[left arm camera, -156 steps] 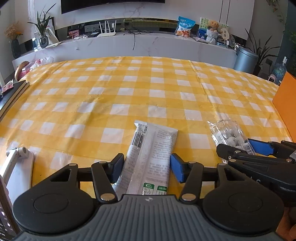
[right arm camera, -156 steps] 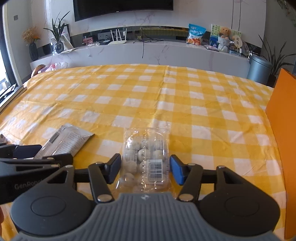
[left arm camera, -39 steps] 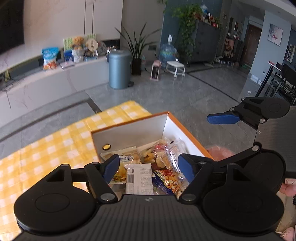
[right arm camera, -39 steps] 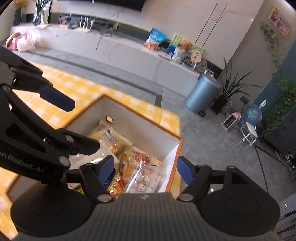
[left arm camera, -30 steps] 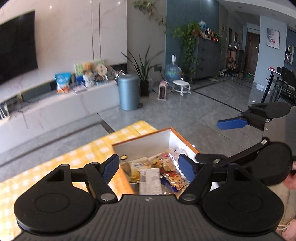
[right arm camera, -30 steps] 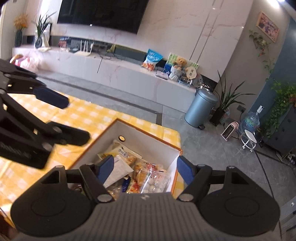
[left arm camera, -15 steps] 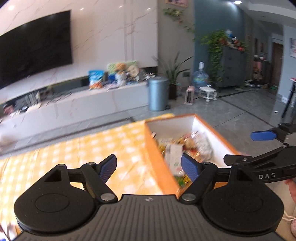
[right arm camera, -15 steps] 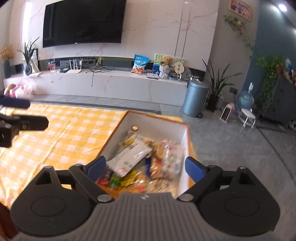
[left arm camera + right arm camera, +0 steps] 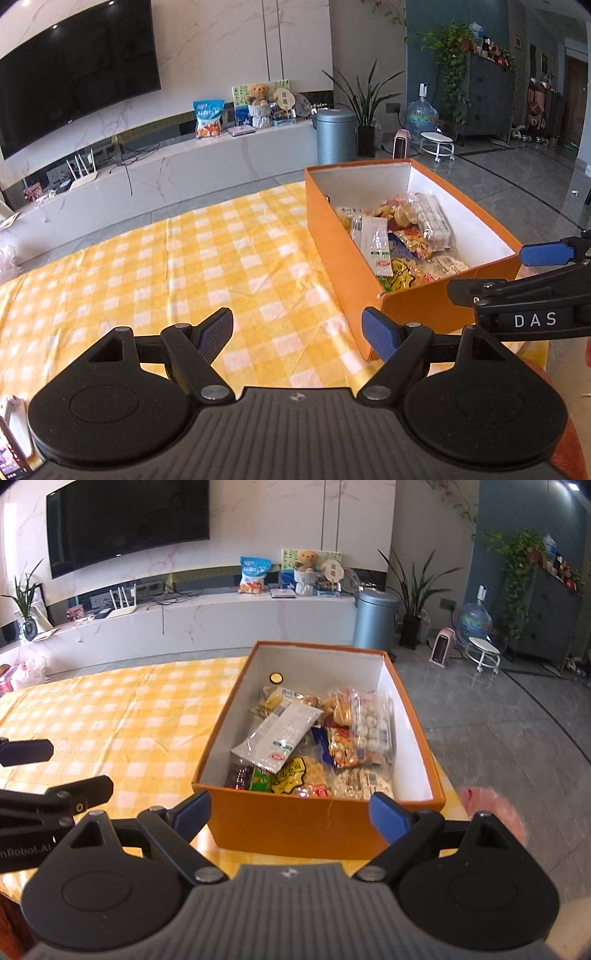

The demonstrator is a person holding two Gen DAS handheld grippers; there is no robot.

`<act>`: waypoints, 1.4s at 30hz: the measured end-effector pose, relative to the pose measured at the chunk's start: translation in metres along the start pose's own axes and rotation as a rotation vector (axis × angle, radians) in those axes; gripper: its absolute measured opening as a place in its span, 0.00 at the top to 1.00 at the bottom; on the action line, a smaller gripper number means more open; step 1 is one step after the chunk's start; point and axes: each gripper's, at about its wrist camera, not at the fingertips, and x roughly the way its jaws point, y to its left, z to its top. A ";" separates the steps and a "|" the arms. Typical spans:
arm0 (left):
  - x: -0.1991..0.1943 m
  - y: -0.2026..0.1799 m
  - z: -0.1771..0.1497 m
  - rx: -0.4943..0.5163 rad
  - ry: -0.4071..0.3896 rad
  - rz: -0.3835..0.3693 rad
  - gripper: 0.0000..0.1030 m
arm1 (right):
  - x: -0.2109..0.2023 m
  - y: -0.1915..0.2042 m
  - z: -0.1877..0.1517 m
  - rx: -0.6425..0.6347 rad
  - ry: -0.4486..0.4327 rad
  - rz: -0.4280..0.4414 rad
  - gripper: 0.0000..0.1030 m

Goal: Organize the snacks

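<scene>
An orange box (image 9: 317, 823) with white inner walls stands at the right end of the yellow checked table (image 9: 184, 273); it also shows in the left wrist view (image 9: 328, 236). Several snack packs lie inside, among them a white pack (image 9: 280, 734) and a clear pack of white balls (image 9: 369, 727). My left gripper (image 9: 297, 334) is open and empty, above the cloth left of the box. My right gripper (image 9: 290, 812) is open and empty, in front of the box's near wall. Each gripper shows at the edge of the other's view.
A long white TV bench (image 9: 221, 620) with a snack bag, a teddy bear and a router runs behind the table. A grey bin (image 9: 375, 618), plants and a small heater stand on the grey floor to the right. A phone (image 9: 11, 458) sits at the lower left.
Both grippers have drawn back from above the box and now sit lower and nearer the table's front. The white pack and the clear pack, earlier on the table, now lie in the box.
</scene>
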 end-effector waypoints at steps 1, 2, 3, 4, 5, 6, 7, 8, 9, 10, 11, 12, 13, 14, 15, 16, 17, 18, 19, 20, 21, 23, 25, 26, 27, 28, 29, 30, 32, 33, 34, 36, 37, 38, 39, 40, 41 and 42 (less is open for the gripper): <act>0.001 0.001 -0.001 -0.005 0.005 -0.002 0.10 | 0.002 0.001 -0.001 0.003 0.006 0.002 0.12; 0.002 0.001 -0.002 -0.011 0.008 -0.004 0.10 | 0.003 0.002 -0.002 0.006 0.009 0.004 0.12; 0.002 0.002 -0.003 -0.016 0.010 -0.005 0.10 | 0.004 0.003 -0.002 0.006 0.013 0.003 0.12; 0.002 0.004 -0.003 -0.019 0.011 -0.004 0.10 | 0.006 0.004 -0.001 0.003 0.019 0.003 0.12; 0.002 0.005 -0.003 -0.022 0.012 -0.004 0.10 | 0.007 0.005 -0.002 0.001 0.022 0.001 0.12; 0.002 0.006 -0.004 -0.025 0.013 -0.001 0.10 | 0.009 0.006 -0.001 0.000 0.025 -0.002 0.12; 0.003 0.006 -0.003 -0.030 0.014 0.001 0.10 | 0.010 0.007 -0.002 -0.001 0.029 -0.001 0.12; 0.003 0.008 -0.003 -0.033 0.016 0.003 0.10 | 0.011 0.007 -0.002 -0.001 0.031 0.000 0.12; 0.003 0.008 -0.003 -0.036 0.018 0.004 0.10 | 0.011 0.007 -0.002 0.000 0.034 0.000 0.12; 0.003 0.009 -0.003 -0.038 0.018 0.006 0.10 | 0.012 0.008 -0.002 0.000 0.036 -0.001 0.12; 0.003 0.010 -0.002 -0.042 0.018 0.007 0.10 | 0.013 0.008 -0.002 -0.001 0.038 -0.002 0.12; 0.003 0.011 -0.003 -0.043 0.019 0.008 0.10 | 0.013 0.008 -0.001 -0.002 0.038 -0.001 0.12; 0.003 0.012 -0.003 -0.044 0.021 0.009 0.10 | 0.013 0.009 -0.001 -0.003 0.038 -0.001 0.12; 0.003 0.012 -0.003 -0.044 0.022 0.011 0.10 | 0.014 0.008 0.000 -0.003 0.038 -0.003 0.12; 0.003 0.012 -0.003 -0.045 0.022 0.012 0.10 | 0.014 0.008 0.000 -0.002 0.038 -0.004 0.12; 0.003 0.012 -0.003 -0.046 0.024 0.011 0.10 | 0.015 0.008 0.000 -0.002 0.039 -0.003 0.12; 0.004 0.012 -0.003 -0.047 0.026 0.011 0.10 | 0.015 0.008 0.000 -0.001 0.040 -0.003 0.12; 0.003 0.012 -0.003 -0.048 0.026 0.011 0.10 | 0.015 0.008 0.000 0.000 0.040 -0.005 0.12; 0.004 0.012 -0.003 -0.047 0.026 0.010 0.10 | 0.015 0.008 0.000 0.001 0.041 -0.006 0.12; 0.004 0.012 -0.003 -0.046 0.028 0.010 0.10 | 0.015 0.008 0.000 0.002 0.041 -0.006 0.12; 0.004 0.012 -0.003 -0.045 0.029 0.009 0.10 | 0.015 0.008 0.000 0.003 0.041 -0.007 0.12; 0.004 0.012 -0.003 -0.042 0.033 0.009 0.10 | 0.015 0.008 0.000 0.003 0.042 -0.007 0.12; 0.004 0.011 -0.004 -0.041 0.033 0.009 0.10 | 0.015 0.009 0.000 0.002 0.042 -0.006 0.12; 0.004 0.011 -0.004 -0.042 0.034 0.010 0.10 | 0.015 0.009 0.000 0.002 0.041 -0.005 0.12; 0.004 0.011 -0.004 -0.041 0.034 0.009 0.10 | 0.015 0.009 0.000 0.003 0.041 -0.004 0.12; 0.003 0.011 -0.004 -0.041 0.033 0.009 0.10 | 0.015 0.009 0.000 0.003 0.041 -0.003 0.12; 0.004 0.011 -0.004 -0.042 0.033 0.010 0.10 | 0.015 0.009 0.000 0.004 0.041 -0.003 0.12; 0.004 0.011 -0.004 -0.041 0.034 0.010 0.10 | 0.015 0.008 0.000 0.005 0.041 -0.004 0.12; 0.004 0.010 -0.004 -0.041 0.034 0.011 0.10 | 0.016 0.008 -0.001 0.006 0.041 -0.003 0.12; 0.004 0.010 -0.004 -0.040 0.035 0.011 0.10 | 0.016 0.008 -0.001 0.007 0.042 -0.003 0.12; 0.004 0.011 -0.004 -0.040 0.036 0.010 0.10 | 0.016 0.008 -0.001 0.007 0.041 -0.002 0.12; 0.004 0.010 -0.004 -0.040 0.037 0.010 0.10 | 0.015 0.008 -0.002 0.010 0.040 0.001 0.12; 0.004 0.010 -0.004 -0.040 0.037 0.009 0.10 | 0.015 0.008 -0.002 0.011 0.039 0.002 0.12; 0.004 0.010 -0.005 -0.041 0.037 0.009 0.10 | 0.015 0.007 -0.002 0.012 0.037 0.003 0.12; 0.004 0.010 -0.004 -0.041 0.038 0.012 0.10 | 0.015 0.008 -0.002 0.012 0.037 0.003 0.12; 0.004 0.010 -0.004 -0.039 0.038 0.012 0.10 | 0.015 0.007 -0.002 0.012 0.037 0.003 0.12; 0.004 0.010 -0.005 -0.040 0.039 0.012 0.10 | 0.015 0.007 -0.002 0.013 0.036 0.004 0.12; 0.004 0.010 -0.005 -0.043 0.039 0.012 0.10 | 0.015 0.007 -0.002 0.013 0.035 0.006 0.12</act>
